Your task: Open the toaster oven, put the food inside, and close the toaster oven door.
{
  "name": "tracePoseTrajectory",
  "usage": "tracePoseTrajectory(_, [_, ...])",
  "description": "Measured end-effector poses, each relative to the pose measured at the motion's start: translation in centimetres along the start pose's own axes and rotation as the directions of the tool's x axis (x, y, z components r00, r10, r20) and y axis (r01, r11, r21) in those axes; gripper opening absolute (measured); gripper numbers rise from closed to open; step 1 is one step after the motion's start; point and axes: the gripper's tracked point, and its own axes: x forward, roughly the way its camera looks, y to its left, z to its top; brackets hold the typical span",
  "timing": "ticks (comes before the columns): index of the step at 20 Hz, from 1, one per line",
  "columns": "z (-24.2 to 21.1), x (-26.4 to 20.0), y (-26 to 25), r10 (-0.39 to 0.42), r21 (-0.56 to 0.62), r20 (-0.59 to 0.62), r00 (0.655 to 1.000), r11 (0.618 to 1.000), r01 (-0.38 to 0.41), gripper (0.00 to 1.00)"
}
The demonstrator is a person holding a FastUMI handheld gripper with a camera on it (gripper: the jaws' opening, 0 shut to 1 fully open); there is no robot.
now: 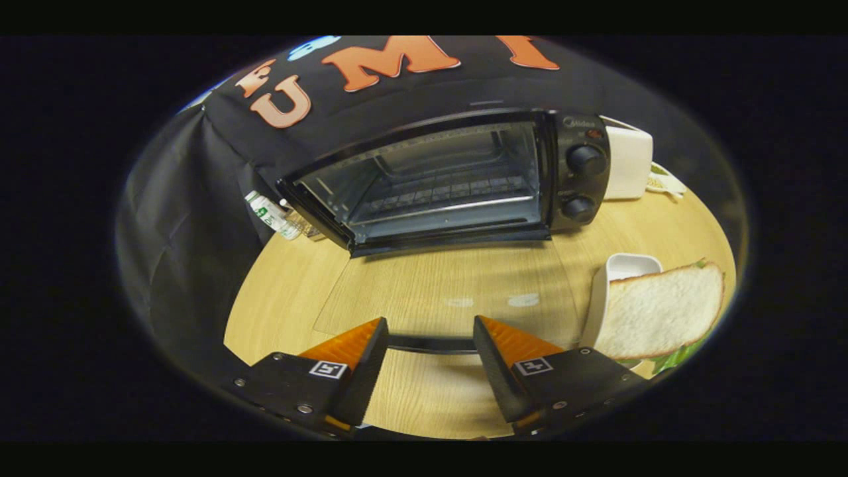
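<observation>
While hand-held gripper (430, 331) gapes empty, toaster oven (450, 179) reads "Midea".

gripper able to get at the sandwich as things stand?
Probably yes. The gripper is open, its fingers holding nothing; the sandwich on its white dish lies just to their right, nothing between.
</observation>
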Motion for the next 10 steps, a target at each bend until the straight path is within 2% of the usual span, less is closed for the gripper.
tracePoseTrajectory(2, [1.9,-2.0,-1.0,-0.007,-0.016,0.054,0.998,1.000,0.008,0.87])
tracePoseTrajectory(4, [3.8,-4.0,-3.3,-0.050,-0.044,0.102,0.993,0.998,0.055,0.94])
tracePoseTrajectory(10, [6.8,-9.2,-12.6,-0.205,-0.065,0.181,0.962,0.973,0.220,0.99])
